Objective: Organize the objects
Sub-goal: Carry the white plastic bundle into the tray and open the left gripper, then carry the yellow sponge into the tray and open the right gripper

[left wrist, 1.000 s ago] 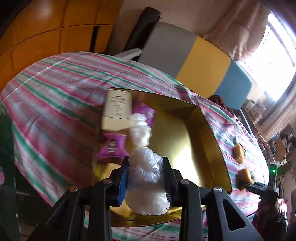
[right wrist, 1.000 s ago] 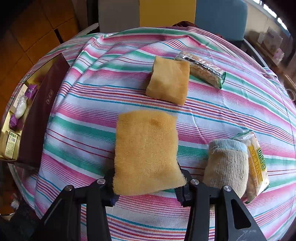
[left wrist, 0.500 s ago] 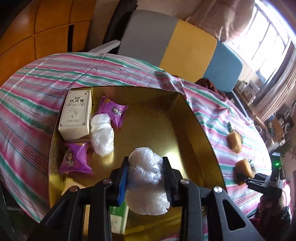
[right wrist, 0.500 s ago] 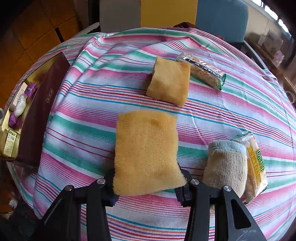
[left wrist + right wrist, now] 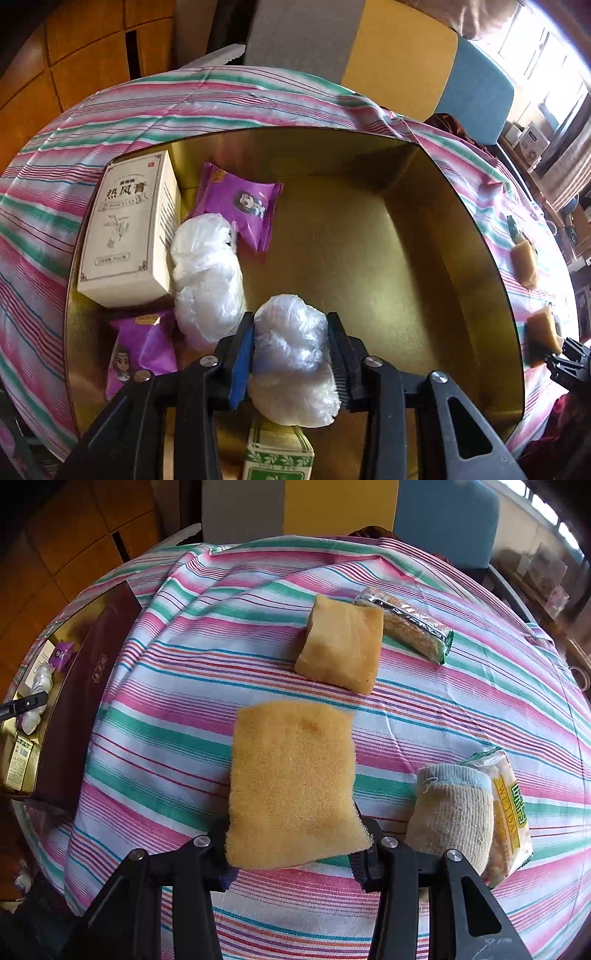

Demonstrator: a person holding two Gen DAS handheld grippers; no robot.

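Observation:
My left gripper (image 5: pixel 290 326) hangs low over the gold box (image 5: pixel 424 258) with a crumpled white plastic bundle (image 5: pixel 291 358) between its pads. Its jaws are opening, and the pads still touch the bundle. A second white bundle (image 5: pixel 207 273) lies just to the left, beside a cream carton (image 5: pixel 129 229) and two purple packets (image 5: pixel 243 203) (image 5: pixel 142 354). My right gripper (image 5: pixel 293 849) is shut on a yellow sponge (image 5: pixel 291 782) above the striped cloth. Another sponge (image 5: pixel 341 648) lies further back on the cloth.
A green-printed carton (image 5: pixel 279 458) lies in the box under my left gripper. On the cloth are a wrapped snack bar (image 5: pixel 410 627), a rolled sock (image 5: pixel 454 819) and a yellow biscuit packet (image 5: pixel 509 812). The box's maroon outer wall (image 5: pixel 85 701) stands at the left. Chairs line the far side.
My left gripper has carried the white bundle forward and down into the gold box, so the contents look larger. The right gripper and its sponge have not moved.

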